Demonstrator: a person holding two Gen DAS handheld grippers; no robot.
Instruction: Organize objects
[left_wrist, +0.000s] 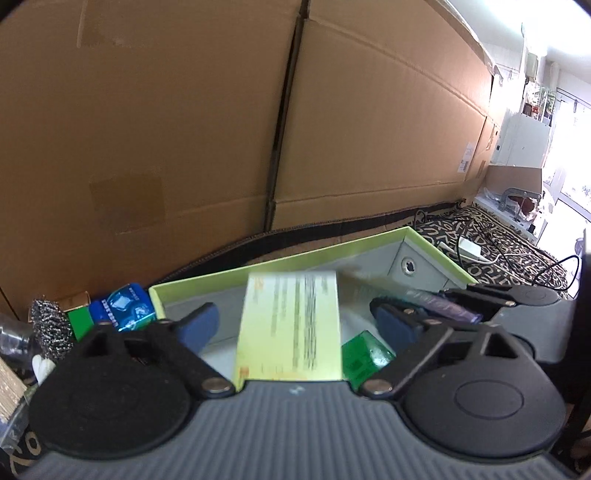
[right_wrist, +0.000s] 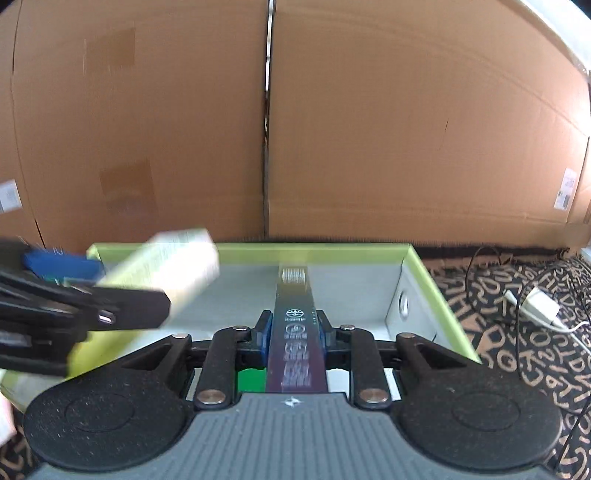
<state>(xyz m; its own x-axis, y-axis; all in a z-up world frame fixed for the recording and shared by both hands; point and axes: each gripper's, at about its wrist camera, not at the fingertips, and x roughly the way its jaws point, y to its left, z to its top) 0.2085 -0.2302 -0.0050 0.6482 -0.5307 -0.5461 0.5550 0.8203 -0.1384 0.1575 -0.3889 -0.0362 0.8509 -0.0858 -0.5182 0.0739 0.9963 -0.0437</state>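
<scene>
The left wrist view alone shows the clutter beyond the tray's (left_wrist: 258, 267) left end: a blue packet (left_wrist: 123, 304), a green box (left_wrist: 79, 323) and a steel scourer (left_wrist: 50, 326), all close together at the foot of the cardboard wall (left_wrist: 166, 122). It also shows a green packet (left_wrist: 364, 354) lying on the tray floor. The right wrist view alone shows a white charger (right_wrist: 541, 306) and its cable on the patterned cloth (right_wrist: 517, 350), past the tray's right rim.

The left gripper (left_wrist: 295, 325) has its blue pads spread wide, well clear of the yellow-green carton (left_wrist: 290, 328) that sits blurred between them over the tray; whether anything holds the carton cannot be told. In the right view the same carton (right_wrist: 170, 269) hangs over the tray's left end beside the left gripper (right_wrist: 110, 314).

The right gripper (right_wrist: 295, 332) is clamped on a long purple box (right_wrist: 295, 332), which points toward the tray's far wall, above its grey floor. From the left, that box (left_wrist: 443, 306) lies over the tray's right end.
</scene>
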